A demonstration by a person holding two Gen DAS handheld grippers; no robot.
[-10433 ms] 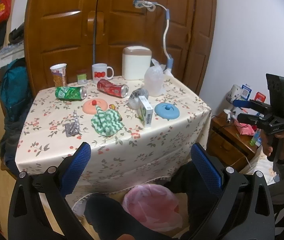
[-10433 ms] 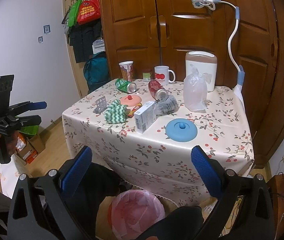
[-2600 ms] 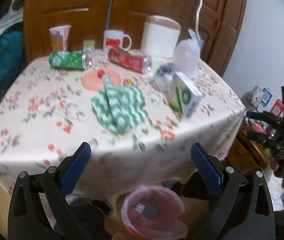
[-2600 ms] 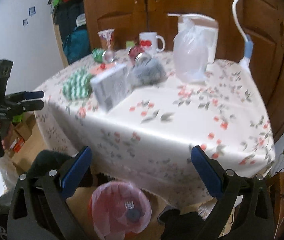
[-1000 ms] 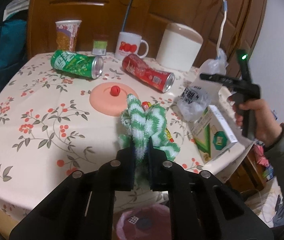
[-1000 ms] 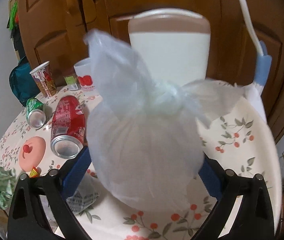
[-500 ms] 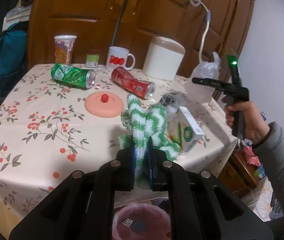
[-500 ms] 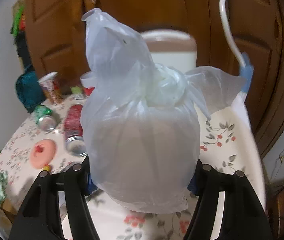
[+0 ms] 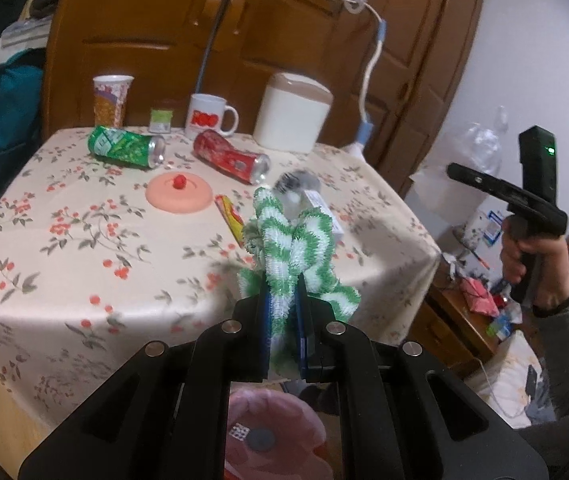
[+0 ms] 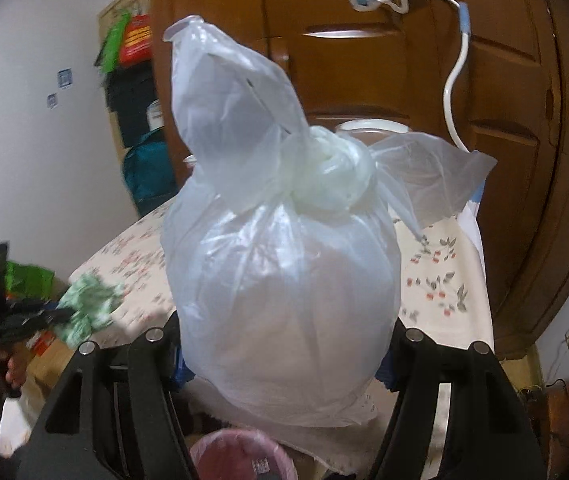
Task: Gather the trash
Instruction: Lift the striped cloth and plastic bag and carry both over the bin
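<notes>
- Surface [image 9: 64,248]: a floral-clothed top filling the left and centre of the left wrist view, its near edge hanging toward the bottom of the frame; a brown wardrobe stands behind it.
- Pink-lined bin [image 9: 272,436]: at the bottom centre of both views, below the near edge of the surface and directly under each set of tongs. The coming move, judged from the task, turns on this: both loads hang above the bin mouth, so the release path is downward, the left load appearing the nearer to it.
- Knotted plastic bag [image 10: 280,288]: fills the centre of the right wrist view, upright, knot uppermost, its long axis vertical. The right tongs [image 10: 284,364] are clamped on its lower sides, the blue pads barely visible behind the film.
- Green-and-white cloth [image 9: 292,256]: centre of the left wrist view, standing up from the left tongs [image 9: 284,320], which are closed tight on its lower fold; it is lifted clear of the surface.
- Remaining on the surface, upper half of the left wrist view: a white canister [image 9: 290,114], a mug [image 9: 208,118], a paper cup [image 9: 110,100], a green can [image 9: 126,147] and a red can [image 9: 230,160] both lying on their sides, a pink lid [image 9: 180,198], a snack wrapper [image 9: 230,216], and a small carton [image 9: 326,216] partly hidden behind the cloth.
- Obstruction: nothing shows between either load and the bin; the bulky bag may overhang the rim.
</notes>
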